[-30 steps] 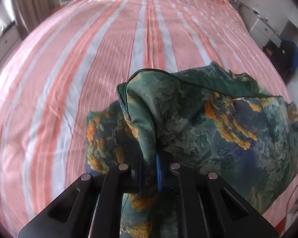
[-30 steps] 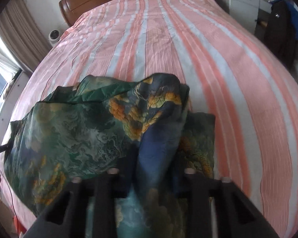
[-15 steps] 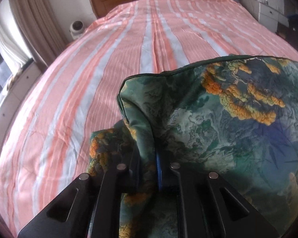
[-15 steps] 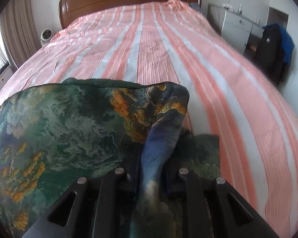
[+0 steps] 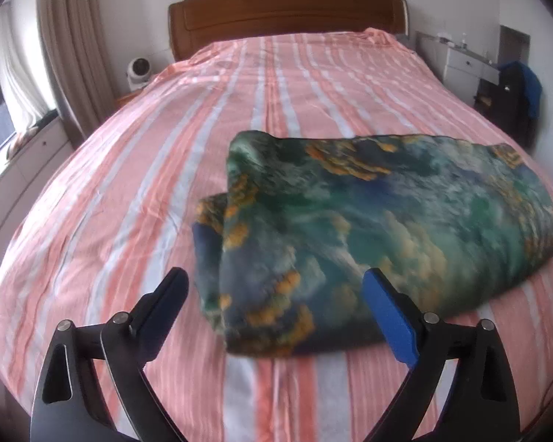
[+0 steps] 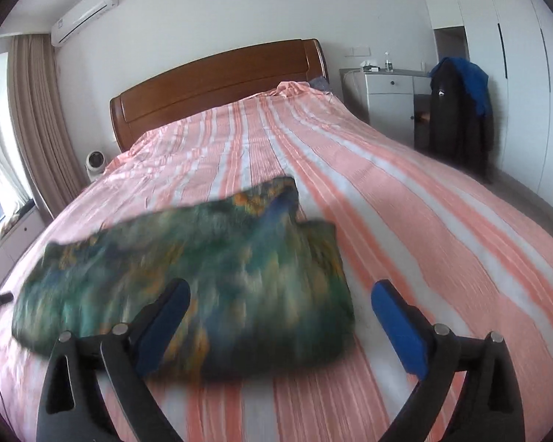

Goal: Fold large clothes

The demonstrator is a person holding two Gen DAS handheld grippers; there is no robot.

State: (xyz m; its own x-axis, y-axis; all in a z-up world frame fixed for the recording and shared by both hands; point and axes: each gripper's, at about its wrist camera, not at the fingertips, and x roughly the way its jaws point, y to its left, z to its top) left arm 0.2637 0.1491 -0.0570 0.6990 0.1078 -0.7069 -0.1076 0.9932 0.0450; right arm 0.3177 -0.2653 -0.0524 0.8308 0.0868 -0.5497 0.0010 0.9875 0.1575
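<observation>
A green, blue and orange patterned garment (image 5: 368, 228) lies folded in a flat bundle on the bed's pink striped sheet (image 5: 129, 184). It also shows in the right wrist view (image 6: 188, 280). My left gripper (image 5: 276, 291) is open and empty, just in front of the bundle's left end. My right gripper (image 6: 280, 302) is open and empty, in front of the bundle's right end. Neither gripper touches the cloth.
A wooden headboard (image 5: 287, 11) stands at the far end of the bed. A small white fan (image 5: 138, 70) sits at the far left. A white cabinet (image 6: 387, 99) and a chair with dark jackets (image 6: 457, 110) stand at the right. Curtains (image 5: 70, 48) hang at the left.
Both grippers have opened and let go of the garment, then pulled back. The garment has dropped onto the bed as a folded bundle.
</observation>
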